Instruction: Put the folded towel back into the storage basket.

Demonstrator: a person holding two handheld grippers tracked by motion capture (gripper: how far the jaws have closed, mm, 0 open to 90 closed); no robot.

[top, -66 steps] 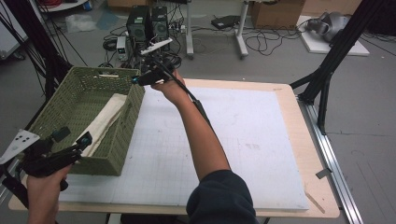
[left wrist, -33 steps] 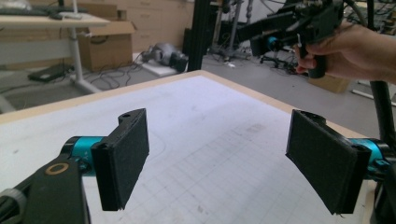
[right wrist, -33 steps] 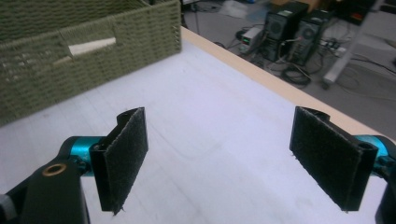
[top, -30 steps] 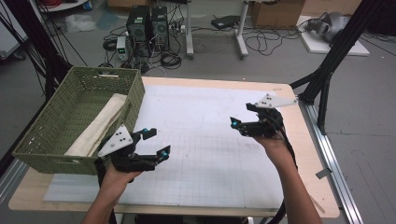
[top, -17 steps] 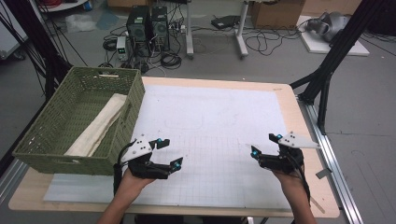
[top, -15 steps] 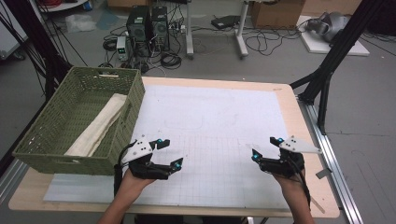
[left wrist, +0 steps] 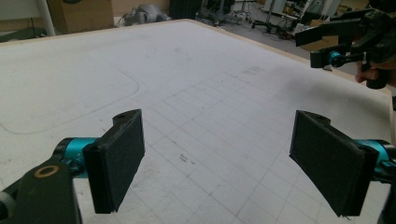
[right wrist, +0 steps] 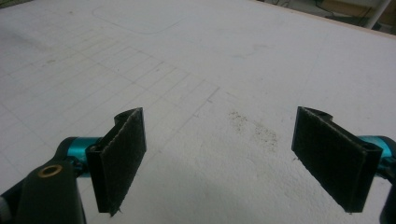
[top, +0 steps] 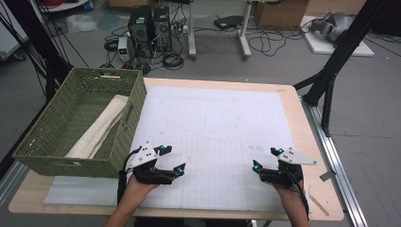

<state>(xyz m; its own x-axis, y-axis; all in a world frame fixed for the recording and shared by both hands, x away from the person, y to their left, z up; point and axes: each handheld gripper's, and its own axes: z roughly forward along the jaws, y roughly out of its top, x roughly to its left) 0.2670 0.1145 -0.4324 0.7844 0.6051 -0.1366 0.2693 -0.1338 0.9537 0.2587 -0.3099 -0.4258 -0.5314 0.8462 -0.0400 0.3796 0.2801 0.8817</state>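
Observation:
My left gripper [top: 172,159] rests low over the front left of the white gridded mat [top: 217,127], open, nothing between its jaws. In the left gripper view my left gripper [left wrist: 219,168] has its black pads wide apart over bare mat, and the other gripper [left wrist: 345,49] shows at the far right. My right gripper [top: 267,158] sits near the mat's front right, also open and holding nothing. Bare mat lies between the spread jaws of my right gripper [right wrist: 217,161] in the right gripper view. A green woven basket [top: 42,146] at the left holds a folded cream cloth [top: 101,127].
The wooden table [top: 319,165] edge runs close past the right hand. Black frame legs [top: 331,71] stand at the back right. Computers and cables [top: 151,28] lie on the floor behind the table.
Both hands have drawn back from the basket and mid-table to the mat's front edge. Since half a second ago they have barely moved, and both grippers remain open.

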